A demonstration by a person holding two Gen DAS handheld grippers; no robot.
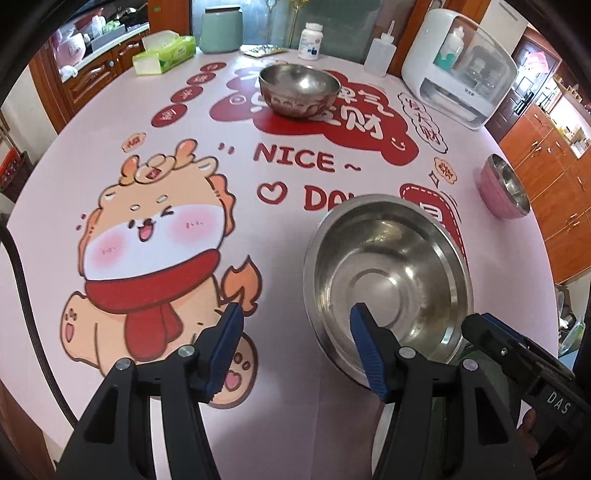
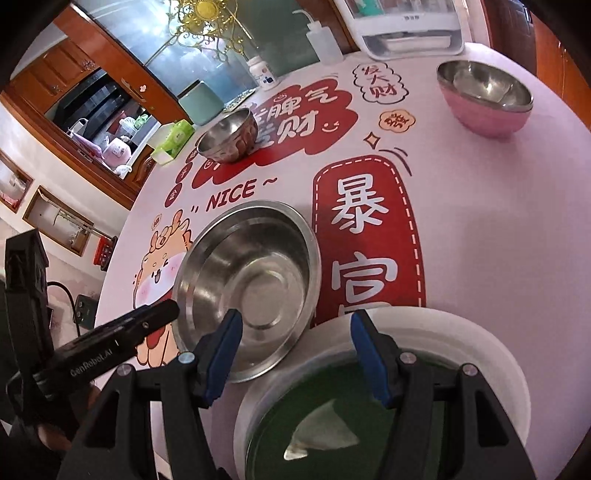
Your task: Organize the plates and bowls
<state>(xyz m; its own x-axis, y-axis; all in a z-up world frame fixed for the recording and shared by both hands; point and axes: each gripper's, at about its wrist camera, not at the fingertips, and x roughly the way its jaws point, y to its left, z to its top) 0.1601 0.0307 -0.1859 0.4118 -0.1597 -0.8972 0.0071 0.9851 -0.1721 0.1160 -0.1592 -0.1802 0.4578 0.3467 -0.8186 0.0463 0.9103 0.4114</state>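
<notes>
A wide steel plate-bowl [image 1: 391, 273] [image 2: 247, 284] sits on the table near its front. My left gripper [image 1: 295, 343] is open, its right finger over the bowl's near rim and its left finger outside it. My right gripper [image 2: 295, 350] is open, above a green plate with a white rim [image 2: 424, 369] that lies beside the steel bowl. A small steel bowl [image 1: 299, 88] [image 2: 229, 136] stands at the far middle. A pink bowl with steel lining [image 1: 506, 188] [image 2: 487, 99] stands at the right.
The round table [image 1: 221, 206] has a pink cartoon cover. At its far edge stand a tissue box [image 1: 164, 53], a green canister [image 1: 221, 27], a pill bottle [image 1: 310, 40], a squeeze bottle [image 1: 380, 51] and a white appliance [image 1: 458, 66]. Wooden cabinets surround the table.
</notes>
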